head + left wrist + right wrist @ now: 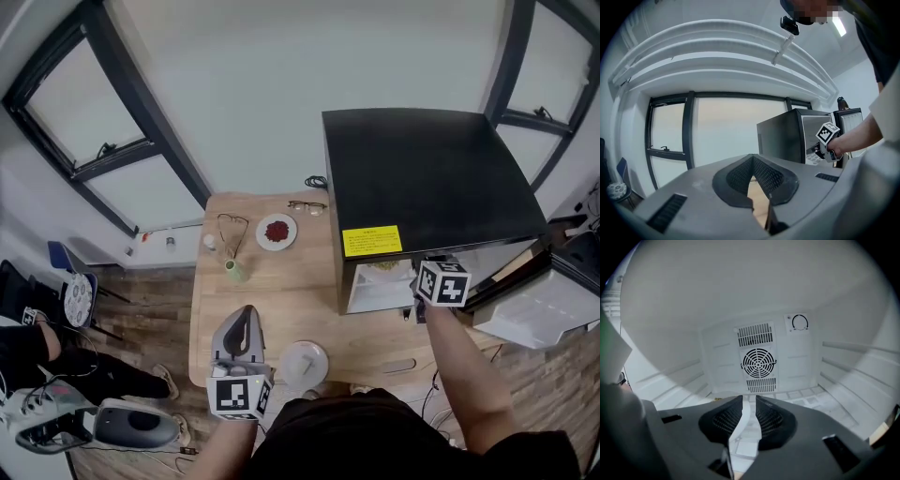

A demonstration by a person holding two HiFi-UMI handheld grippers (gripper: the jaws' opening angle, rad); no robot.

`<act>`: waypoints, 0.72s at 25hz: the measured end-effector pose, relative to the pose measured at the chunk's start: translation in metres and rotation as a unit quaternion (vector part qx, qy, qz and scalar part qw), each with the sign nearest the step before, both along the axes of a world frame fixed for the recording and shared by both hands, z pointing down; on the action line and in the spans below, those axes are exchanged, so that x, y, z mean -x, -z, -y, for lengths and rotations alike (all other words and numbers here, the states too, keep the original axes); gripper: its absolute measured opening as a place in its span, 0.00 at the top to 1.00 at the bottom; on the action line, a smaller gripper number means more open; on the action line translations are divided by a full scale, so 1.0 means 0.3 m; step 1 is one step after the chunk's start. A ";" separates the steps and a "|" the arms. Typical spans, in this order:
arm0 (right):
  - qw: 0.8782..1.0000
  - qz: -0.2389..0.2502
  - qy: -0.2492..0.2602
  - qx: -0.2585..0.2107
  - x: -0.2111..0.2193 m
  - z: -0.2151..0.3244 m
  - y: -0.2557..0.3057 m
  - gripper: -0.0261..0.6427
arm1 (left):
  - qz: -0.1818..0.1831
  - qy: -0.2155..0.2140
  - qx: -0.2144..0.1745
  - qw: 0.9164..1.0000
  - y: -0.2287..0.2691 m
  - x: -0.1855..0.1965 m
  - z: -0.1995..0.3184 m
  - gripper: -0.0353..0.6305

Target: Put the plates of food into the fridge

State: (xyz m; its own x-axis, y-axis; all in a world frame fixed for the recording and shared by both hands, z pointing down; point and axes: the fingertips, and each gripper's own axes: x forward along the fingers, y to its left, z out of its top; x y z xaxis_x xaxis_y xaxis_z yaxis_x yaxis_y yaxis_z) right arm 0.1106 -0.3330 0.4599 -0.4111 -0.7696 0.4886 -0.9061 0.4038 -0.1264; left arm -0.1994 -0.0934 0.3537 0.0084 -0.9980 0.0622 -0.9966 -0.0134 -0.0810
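Inside the fridge, the right gripper has its jaws apart, walls well clear. Left of the fridge, the left gripper, jaws closed and empty, hangs over the worktop.

Plate on table, fridge at right.

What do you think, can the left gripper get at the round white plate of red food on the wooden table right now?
Probably yes: bare tabletop lies between the left gripper and the round white plate of red food. The small green vase stands just left of that path.
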 end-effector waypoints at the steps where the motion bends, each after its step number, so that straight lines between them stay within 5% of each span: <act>1: 1.000 0.003 0.001 -0.004 -0.005 -0.008 0.007 0.81 | 0.001 0.000 -0.001 1.000 0.003 -0.010 -0.002 0.94; 12: 0.994 0.034 0.077 -0.073 0.012 -0.115 0.138 0.81 | 0.000 -0.027 0.012 1.000 -0.016 -0.166 -0.022 0.94; 18: 0.989 0.047 0.100 -0.096 -0.016 -0.165 0.151 0.81 | 0.004 0.015 -0.011 1.000 -0.006 -0.184 -0.077 0.94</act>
State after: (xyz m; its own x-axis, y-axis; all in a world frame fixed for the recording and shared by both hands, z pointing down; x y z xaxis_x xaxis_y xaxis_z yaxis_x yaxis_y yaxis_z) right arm 0.1153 -0.2836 0.4147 -0.6013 -0.7429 0.2941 -0.7935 0.5986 -0.1103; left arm -0.1441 -0.0703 0.3554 -0.0226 -0.9989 0.0399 -0.9959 0.0190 -0.0880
